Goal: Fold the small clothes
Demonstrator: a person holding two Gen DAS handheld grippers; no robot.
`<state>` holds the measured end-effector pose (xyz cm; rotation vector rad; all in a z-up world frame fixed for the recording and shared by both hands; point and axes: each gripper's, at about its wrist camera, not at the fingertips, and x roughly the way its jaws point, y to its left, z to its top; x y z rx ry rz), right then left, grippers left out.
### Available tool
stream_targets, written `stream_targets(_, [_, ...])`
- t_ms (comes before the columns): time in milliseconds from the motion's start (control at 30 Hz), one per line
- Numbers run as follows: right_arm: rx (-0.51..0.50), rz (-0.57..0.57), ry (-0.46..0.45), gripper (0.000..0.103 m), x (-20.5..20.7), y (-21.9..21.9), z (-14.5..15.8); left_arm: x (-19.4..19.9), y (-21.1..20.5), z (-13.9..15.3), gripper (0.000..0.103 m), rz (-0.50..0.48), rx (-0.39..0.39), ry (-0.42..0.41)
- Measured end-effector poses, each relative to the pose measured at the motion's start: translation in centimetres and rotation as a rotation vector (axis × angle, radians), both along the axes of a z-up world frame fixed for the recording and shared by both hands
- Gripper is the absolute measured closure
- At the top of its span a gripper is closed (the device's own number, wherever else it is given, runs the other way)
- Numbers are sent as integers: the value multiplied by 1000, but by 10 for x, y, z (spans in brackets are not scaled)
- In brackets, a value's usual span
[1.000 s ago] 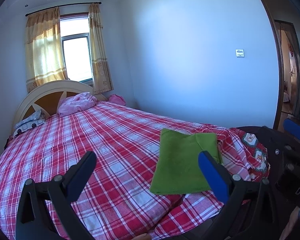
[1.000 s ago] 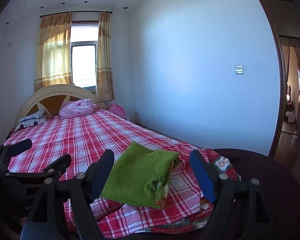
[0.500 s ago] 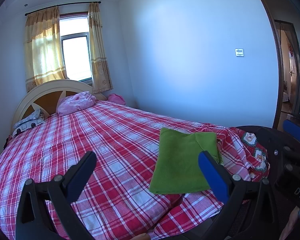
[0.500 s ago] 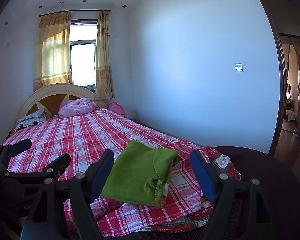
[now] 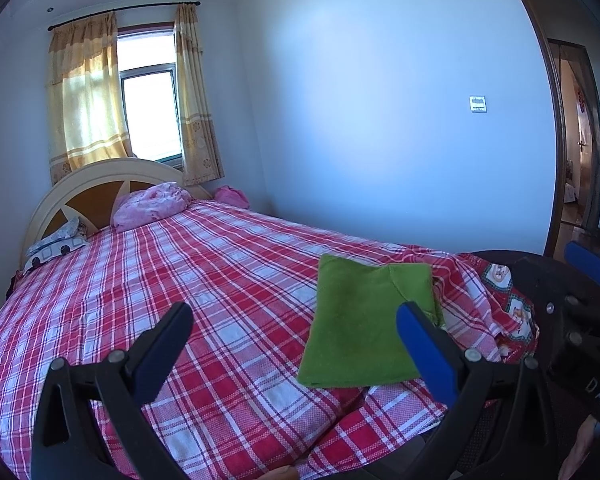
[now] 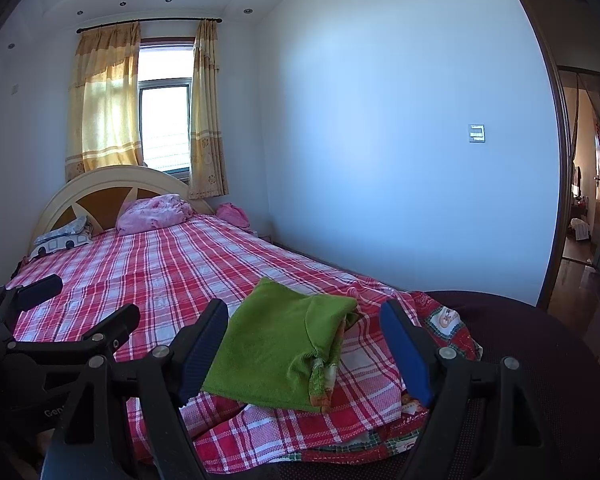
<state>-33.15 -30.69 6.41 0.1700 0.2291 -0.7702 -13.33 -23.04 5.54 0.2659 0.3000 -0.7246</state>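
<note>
A green folded garment (image 5: 364,328) lies on the red plaid bed (image 5: 204,280) near its foot corner; it also shows in the right wrist view (image 6: 280,352), with an orange-patterned edge at its right fold. My left gripper (image 5: 292,340) is open and empty, held back from the bed edge, to the garment's left. My right gripper (image 6: 304,344) is open and empty, with the garment seen between its fingers but farther off. The left gripper also shows in the right wrist view (image 6: 80,304) at the left.
Pink bedding (image 5: 152,204) and a printed pillow (image 5: 56,244) lie by the headboard (image 5: 100,184). A dark round chair back (image 6: 540,340) stands at the bed's foot corner. A wall runs along the bed's right side; a doorway (image 6: 584,200) opens at far right.
Almost nothing has moved. Both grippers stay open and the green garment lies where it was; the views shift only slightly.
</note>
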Motion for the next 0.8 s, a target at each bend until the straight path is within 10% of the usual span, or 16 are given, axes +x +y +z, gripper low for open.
stream_targets(800, [23, -11, 4, 24, 1, 1, -4, 4, 0, -3, 0, -38, -9, 52])
